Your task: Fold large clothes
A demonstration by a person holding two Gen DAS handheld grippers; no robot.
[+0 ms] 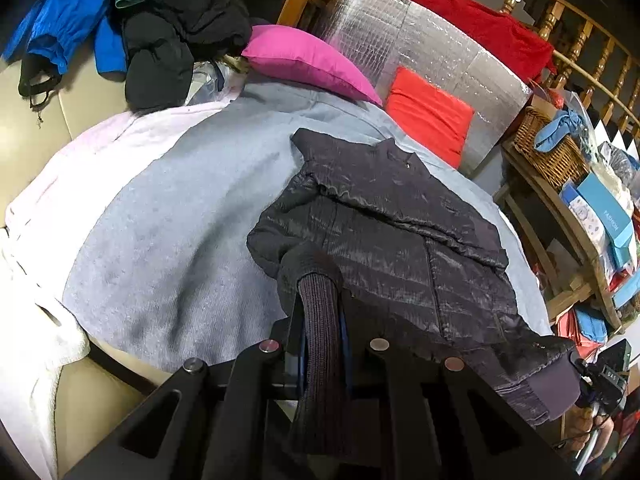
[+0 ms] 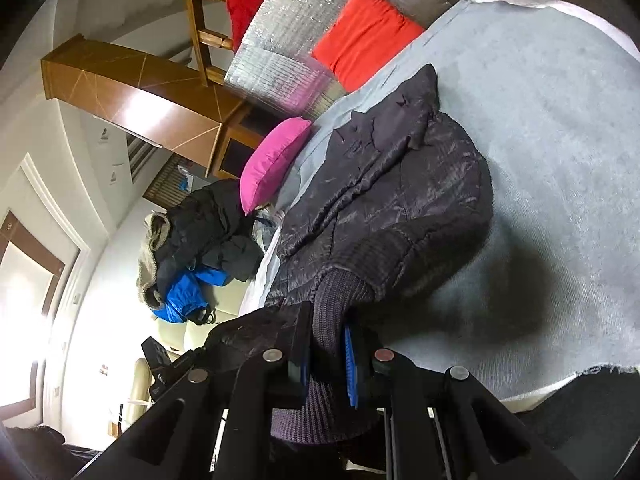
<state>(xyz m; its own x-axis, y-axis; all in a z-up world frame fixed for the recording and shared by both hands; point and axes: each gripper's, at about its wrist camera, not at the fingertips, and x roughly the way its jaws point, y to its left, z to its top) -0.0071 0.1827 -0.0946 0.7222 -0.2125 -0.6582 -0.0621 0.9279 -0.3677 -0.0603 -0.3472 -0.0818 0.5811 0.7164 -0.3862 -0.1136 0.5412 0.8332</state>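
Note:
A dark quilted jacket (image 1: 400, 224) lies on a grey cloth (image 1: 168, 216) spread over a bed. My left gripper (image 1: 320, 312) is shut on the jacket's ribbed knit hem (image 1: 320, 344), near its left lower corner. In the right wrist view the same jacket (image 2: 392, 192) lies on the grey cloth (image 2: 560, 128), collar away from me. My right gripper (image 2: 328, 344) is shut on the ribbed knit hem (image 2: 336, 304) at the other lower corner. The right gripper's body also shows in the left wrist view at the lower right (image 1: 600, 380).
A pink pillow (image 1: 308, 60), an orange pillow (image 1: 432, 116) and a silver foil panel (image 1: 400, 40) stand at the far edge. Black and blue clothes (image 1: 160, 32) are piled at the far left. A wooden shelf with a wicker basket (image 1: 548, 148) and boxes stands on the right.

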